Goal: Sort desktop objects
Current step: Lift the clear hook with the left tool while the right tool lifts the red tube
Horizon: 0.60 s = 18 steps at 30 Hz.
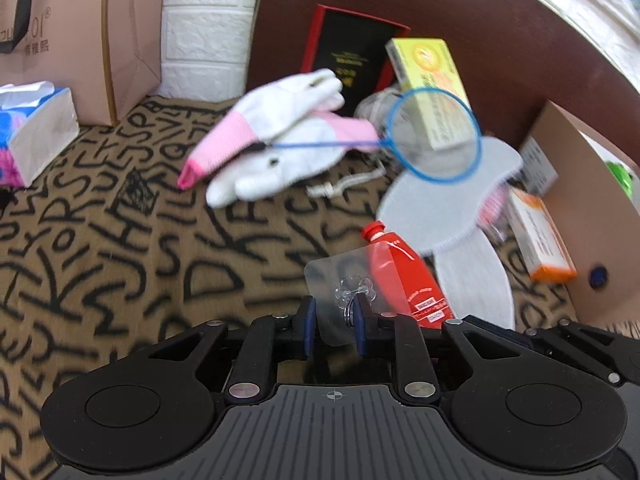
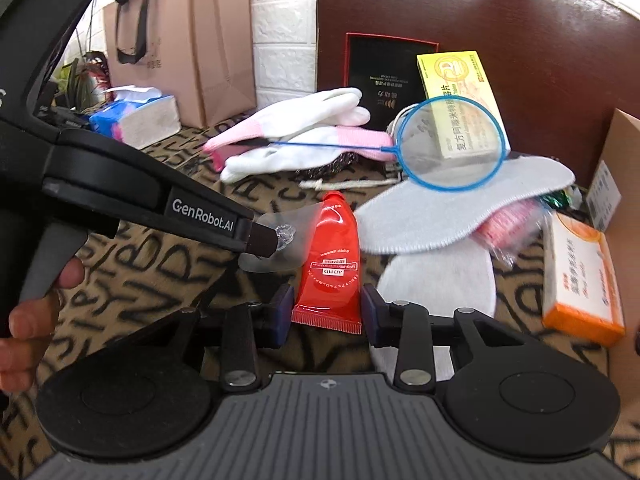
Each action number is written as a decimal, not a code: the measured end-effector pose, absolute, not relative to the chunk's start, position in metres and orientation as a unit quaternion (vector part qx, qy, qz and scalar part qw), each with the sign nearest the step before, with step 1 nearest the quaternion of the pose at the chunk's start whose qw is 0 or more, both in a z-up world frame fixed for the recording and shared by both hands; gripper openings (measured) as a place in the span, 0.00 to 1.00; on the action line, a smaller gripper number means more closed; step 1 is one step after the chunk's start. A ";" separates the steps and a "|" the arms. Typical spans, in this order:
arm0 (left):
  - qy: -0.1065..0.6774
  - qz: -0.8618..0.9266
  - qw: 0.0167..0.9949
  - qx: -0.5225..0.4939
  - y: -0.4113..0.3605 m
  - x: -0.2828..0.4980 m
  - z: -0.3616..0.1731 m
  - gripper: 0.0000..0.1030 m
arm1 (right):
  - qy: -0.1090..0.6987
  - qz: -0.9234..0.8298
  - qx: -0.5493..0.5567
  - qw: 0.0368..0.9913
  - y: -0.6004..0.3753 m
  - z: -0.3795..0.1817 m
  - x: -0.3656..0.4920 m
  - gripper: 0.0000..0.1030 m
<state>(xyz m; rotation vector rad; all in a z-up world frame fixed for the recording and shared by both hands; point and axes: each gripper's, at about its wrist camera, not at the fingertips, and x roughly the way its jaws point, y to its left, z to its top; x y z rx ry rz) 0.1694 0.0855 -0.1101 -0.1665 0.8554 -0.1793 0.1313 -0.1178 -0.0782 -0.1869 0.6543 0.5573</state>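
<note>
My left claw (image 1: 335,321) was pinched shut on a clear plastic adhesive hook (image 1: 347,297), low in the frame's centre, above the letter-patterned table (image 1: 120,240). My right claw (image 2: 326,314) stood open around a glossy red tube (image 2: 331,258), its crimped end nearest me.

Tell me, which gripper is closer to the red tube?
Right. The right gripper has its fingers either side of the red tube; the left gripper sits just beside it, holding a clear hook.
</note>
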 end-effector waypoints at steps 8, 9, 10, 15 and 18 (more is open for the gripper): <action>0.433 -0.129 0.891 -0.049 0.071 0.111 -0.107 0.15 | 0.341 0.247 -0.079 0.903 -0.169 -0.078 0.068 0.38; 0.436 -0.136 0.889 -0.043 0.068 0.103 -0.106 0.16 | 0.343 0.240 -0.076 0.905 -0.178 -0.077 0.059 0.35; 0.438 -0.141 0.887 -0.037 0.066 0.095 -0.105 0.16 | 0.344 0.236 -0.073 0.906 -0.187 -0.076 0.048 0.28; 0.447 -0.157 0.880 -0.035 0.055 0.067 -0.102 0.44 | 0.368 0.223 -0.048 0.901 -0.221 -0.075 0.003 0.20; 0.440 -0.146 0.886 -0.024 0.047 0.060 -0.099 0.70 | 0.349 0.228 -0.060 0.907 -0.224 -0.072 -0.009 0.21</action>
